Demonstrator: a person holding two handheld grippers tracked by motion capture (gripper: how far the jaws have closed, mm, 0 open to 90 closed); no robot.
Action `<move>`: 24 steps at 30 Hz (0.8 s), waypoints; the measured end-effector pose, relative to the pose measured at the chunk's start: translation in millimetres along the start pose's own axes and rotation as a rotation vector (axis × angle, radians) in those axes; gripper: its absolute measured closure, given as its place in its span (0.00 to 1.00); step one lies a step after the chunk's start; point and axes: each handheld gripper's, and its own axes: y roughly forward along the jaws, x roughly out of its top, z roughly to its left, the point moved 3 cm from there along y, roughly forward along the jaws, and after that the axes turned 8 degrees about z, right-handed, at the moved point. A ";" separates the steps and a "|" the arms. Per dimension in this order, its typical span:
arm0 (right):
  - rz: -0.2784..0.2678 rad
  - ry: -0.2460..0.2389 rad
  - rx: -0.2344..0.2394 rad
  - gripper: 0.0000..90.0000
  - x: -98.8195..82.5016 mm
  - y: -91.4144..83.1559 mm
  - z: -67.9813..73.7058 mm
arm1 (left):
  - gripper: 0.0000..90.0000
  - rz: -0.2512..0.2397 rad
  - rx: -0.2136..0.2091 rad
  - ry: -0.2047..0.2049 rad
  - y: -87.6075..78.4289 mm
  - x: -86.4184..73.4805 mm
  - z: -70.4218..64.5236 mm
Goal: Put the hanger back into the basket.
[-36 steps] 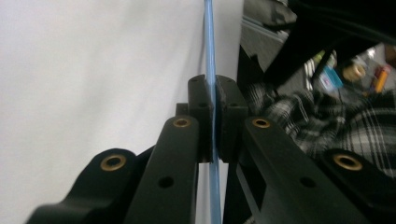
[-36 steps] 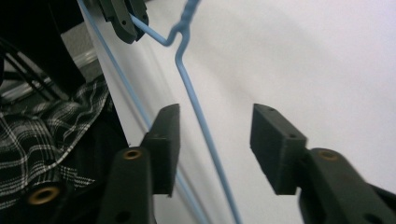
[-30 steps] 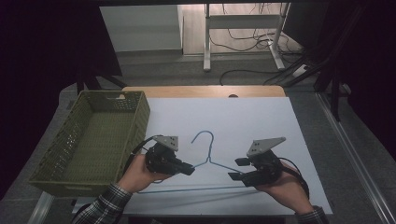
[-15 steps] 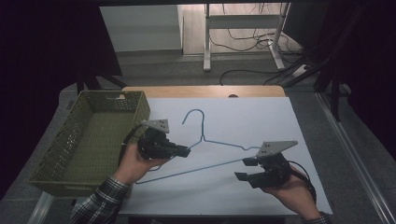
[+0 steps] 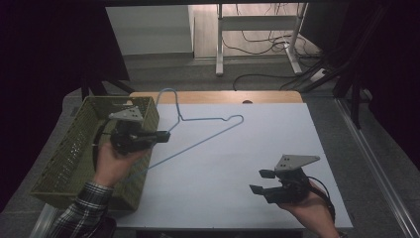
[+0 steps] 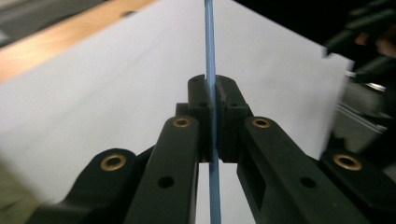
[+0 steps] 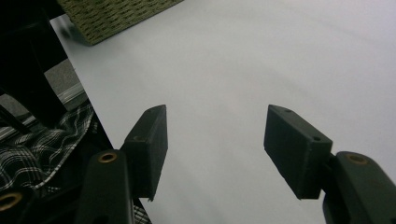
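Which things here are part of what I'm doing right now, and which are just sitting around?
In the job:
- blue wire hanger, clamped in the left tool and lifted beside the basket
- green woven basket at the table's left edge
- right tool, open, nothing between its pads

Just there:
- white table
- desk frame and cables on the floor beyond

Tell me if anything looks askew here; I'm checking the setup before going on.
Only the blue wire hanger: the left tongs pinch one wire, so it hangs tilted, hook over the green basket's corner. The right tongs are open, with nothing between them.
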 end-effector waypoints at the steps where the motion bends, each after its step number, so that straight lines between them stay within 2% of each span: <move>1: -0.002 0.003 0.000 0.44 -0.6 0.5 -0.1 | 0.97 0.000 0.025 -0.007 -4.9 -2.0 3.5; 4: -0.004 0.008 -0.001 0.44 -2.5 1.7 -0.2 | 0.97 -0.010 0.078 -0.022 -19.5 -8.5 13.6; 5: -0.002 0.012 -0.004 0.43 -4.1 2.6 -0.2 | 0.97 -0.017 0.097 -0.037 -29.0 -13.3 20.1; 6: -0.002 0.012 -0.004 0.43 -4.1 2.6 -0.2 | 0.97 -0.017 0.097 -0.037 -29.0 -13.3 20.1; 9: -0.002 0.021 -0.011 0.42 -7.7 4.1 -1.0 | 0.97 -0.041 0.145 -0.068 -48.0 -24.9 31.8; 11: -0.003 0.024 -0.011 0.42 -8.4 4.3 -0.8 | 0.97 -0.044 0.151 -0.075 -52.7 -28.0 34.7; 14: -0.004 0.028 -0.011 0.41 -10.3 4.5 -0.4 | 0.97 -0.049 0.192 -0.097 -66.7 -38.5 42.9; 15: -0.005 0.032 -0.012 0.40 -11.5 4.5 -0.1 | 0.97 -0.061 0.216 -0.118 -75.8 -46.5 48.9; 17: -0.003 0.031 -0.013 0.40 -12.9 4.7 -0.2 | 0.97 -0.065 0.221 -0.128 -80.3 -50.7 51.9; 22: 0.003 0.039 -0.014 0.39 -15.6 5.4 -0.2 | 0.97 -0.088 0.284 -0.167 -98.0 -71.9 66.4; 24: 0.005 0.041 -0.015 0.39 -16.7 6.4 -0.8 | 0.97 -0.088 0.297 -0.189 -101.9 -80.8 73.5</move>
